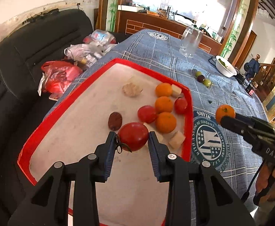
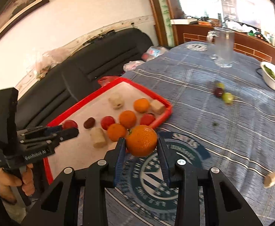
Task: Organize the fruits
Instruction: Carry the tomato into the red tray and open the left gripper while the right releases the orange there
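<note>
Over the red tray (image 1: 43, 124), near its front edge, the left gripper (image 1: 131, 141) holds a red tomato (image 1: 133, 136) between its two blue-padded fingers (image 1: 109, 150). Both pads press against the sides of the tomato, one on each flank, and the dried stem points toward the left pad. The tomato sits at the fingertips, not deep in the jaws.

Inside the tray, beyond the held tomato, lie three oranges (image 1: 164, 122) in a line toward the far right corner, two smaller tomatoes (image 1: 146, 114) beside them, a dark red date (image 1: 115, 121) just left of the nearer tomato, and several pale cut chunks (image 1: 177, 140) along the right rim. A round pale piece (image 1: 131, 89) lies apart, toward the middle of the tray.

Just outside the right rim of the tray, above the blue checked tablecloth (image 2: 222, 131), the right gripper (image 2: 141, 143) is clenched on an orange (image 2: 141, 140). Its pads contact the fruit on both sides at the fingertips. The orange hangs over the round printed emblem (image 2: 156, 169) on the cloth, next to the near right corner of the tray.

Farther from the tray, on the cloth, lie a dark grape between two green grapes (image 2: 222, 93) in a short row. A glass pitcher (image 2: 224, 47) and a white bowl (image 2: 274, 77) stand beyond them. One pale chunk (image 2: 270, 179) lies alone on the cloth, well apart from the tray. A black sofa (image 1: 24, 56) with plastic bags (image 1: 60, 77) stands beside the tray's left rim.
</note>
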A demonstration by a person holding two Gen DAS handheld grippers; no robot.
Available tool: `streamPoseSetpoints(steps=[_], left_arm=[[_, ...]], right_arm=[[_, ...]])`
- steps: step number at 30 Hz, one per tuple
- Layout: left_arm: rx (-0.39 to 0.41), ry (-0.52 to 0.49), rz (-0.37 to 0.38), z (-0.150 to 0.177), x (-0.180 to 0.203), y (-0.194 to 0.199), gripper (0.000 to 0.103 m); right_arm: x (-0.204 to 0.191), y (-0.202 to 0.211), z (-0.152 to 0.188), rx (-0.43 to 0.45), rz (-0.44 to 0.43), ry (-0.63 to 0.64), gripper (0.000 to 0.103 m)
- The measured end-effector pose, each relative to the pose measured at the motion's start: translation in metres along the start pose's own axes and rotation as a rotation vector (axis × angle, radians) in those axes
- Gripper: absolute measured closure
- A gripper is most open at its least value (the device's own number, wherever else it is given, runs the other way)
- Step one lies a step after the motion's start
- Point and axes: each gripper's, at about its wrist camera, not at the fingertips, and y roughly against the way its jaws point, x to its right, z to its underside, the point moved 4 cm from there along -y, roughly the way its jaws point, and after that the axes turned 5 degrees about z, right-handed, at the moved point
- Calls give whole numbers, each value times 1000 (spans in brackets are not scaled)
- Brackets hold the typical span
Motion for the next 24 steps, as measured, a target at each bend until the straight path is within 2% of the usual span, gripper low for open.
streamPoseSetpoints(steps=[7, 16, 24], left_arm=[[-28, 9, 18, 9, -7, -7, 71], [-57, 8, 44, 13, -6, -17, 71], [-76, 18, 55, 14, -10, -22, 71]], right_arm=[[-34, -29, -24, -47, -72, 39, 69], [-71, -93, -56, -153, -168, 76, 69], [-79, -120, -59, -196, -163, 94, 69]])
